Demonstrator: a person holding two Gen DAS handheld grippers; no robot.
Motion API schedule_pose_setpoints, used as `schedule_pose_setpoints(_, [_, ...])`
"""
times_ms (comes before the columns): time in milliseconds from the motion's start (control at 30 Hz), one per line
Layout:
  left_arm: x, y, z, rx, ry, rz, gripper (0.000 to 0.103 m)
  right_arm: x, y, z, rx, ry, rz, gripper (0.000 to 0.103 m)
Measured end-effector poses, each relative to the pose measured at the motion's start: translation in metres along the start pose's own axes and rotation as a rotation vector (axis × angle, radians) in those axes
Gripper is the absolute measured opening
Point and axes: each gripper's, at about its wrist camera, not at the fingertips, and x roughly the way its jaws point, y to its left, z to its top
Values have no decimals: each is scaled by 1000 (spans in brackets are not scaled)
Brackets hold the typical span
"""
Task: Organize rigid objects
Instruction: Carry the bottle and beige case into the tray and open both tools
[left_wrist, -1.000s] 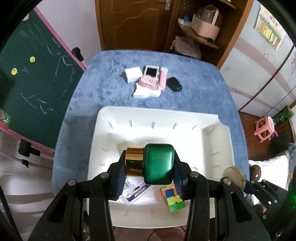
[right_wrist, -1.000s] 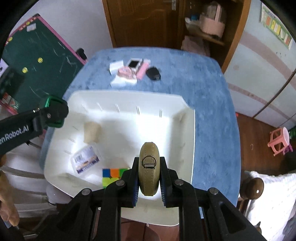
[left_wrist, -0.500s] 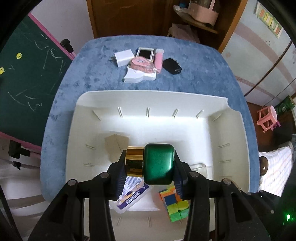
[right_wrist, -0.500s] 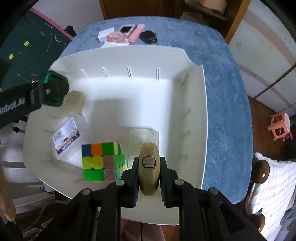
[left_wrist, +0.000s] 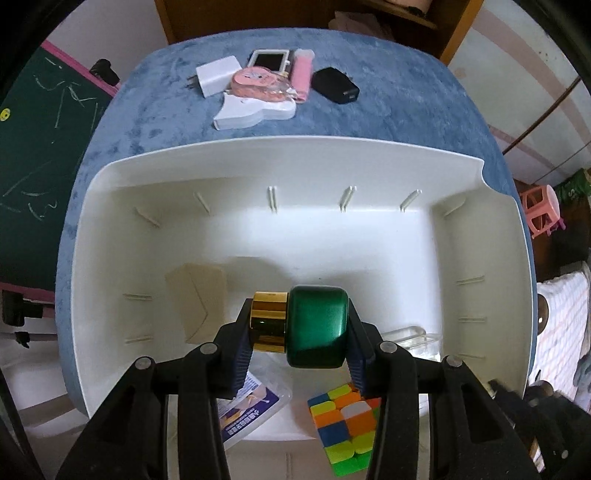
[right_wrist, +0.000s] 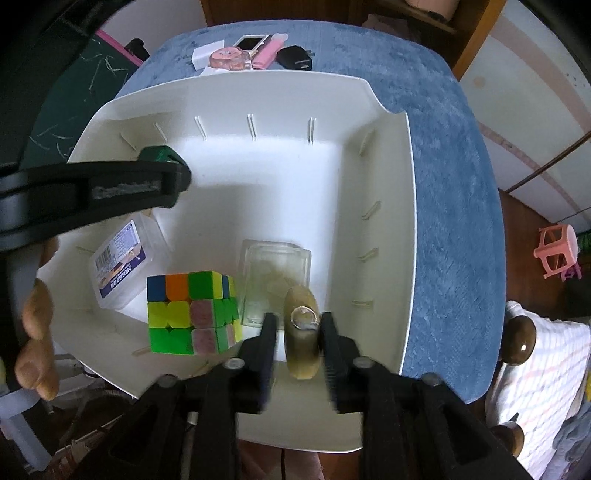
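Low over the floor of the white bin (left_wrist: 258, 155), my left gripper (left_wrist: 298, 325) is shut on a green bottle (left_wrist: 317, 326) with a gold cap (left_wrist: 269, 321). In the right wrist view that bottle (right_wrist: 159, 153) shows past the left gripper's black finger. My right gripper (right_wrist: 298, 321) points down into the bin's near right corner and its jaws are opening. A tan round case with a metal ring (right_wrist: 301, 354) stands between them, and a gap shows beside the left pad. A colour cube (right_wrist: 188, 312) lies just to its left.
The bin also holds a clear box (right_wrist: 275, 273), a labelled plastic box (right_wrist: 122, 266) and a beige card (left_wrist: 199, 299). Beyond it on the blue table (left_wrist: 406, 92) lie a white charger (left_wrist: 218, 75), pink items (left_wrist: 258, 83) and a black charger (left_wrist: 336, 86). A hand (right_wrist: 37, 332) shows at left.
Both grippers have sunk toward the bin floor. The right jaws, shut on the tan case before, have parted from it. The left grip on the green bottle is unchanged.
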Motion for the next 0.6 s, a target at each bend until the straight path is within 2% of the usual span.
schedule_pose_setpoints(67, [3, 0, 2, -4, 18, -7, 49, -4, -1, 0, 0, -21, -6, 56])
schedule_pose_setpoints(100, [4, 0, 3, -6, 25, -8, 52, -6, -2, 0, 0, -34, -11, 58])
schedule_pose_setpoints(167, [5, 1, 5, -14, 34, -16, 54, -10, -2, 1, -6, -50, -15, 59])
schedule_pose_setpoints(233, [1, 1, 7, -13, 27, -18, 60, -12, -2, 3, -10, -56, -17, 59])
schedule_pose_setpoints(300, [-3, 0, 9, -15, 20, -22, 76, -14, -2, 3, -14, -63, -15, 59])
schedule_pose_setpoints(367, [-8, 0, 11, -13, 13, -41, 83, -15, -1, 4, -20, -69, -13, 59])
schedule_pose_setpoints(600, [-28, 4, 16, -28, -30, -37, 83, -25, 1, 8, -31, -103, -9, 59])
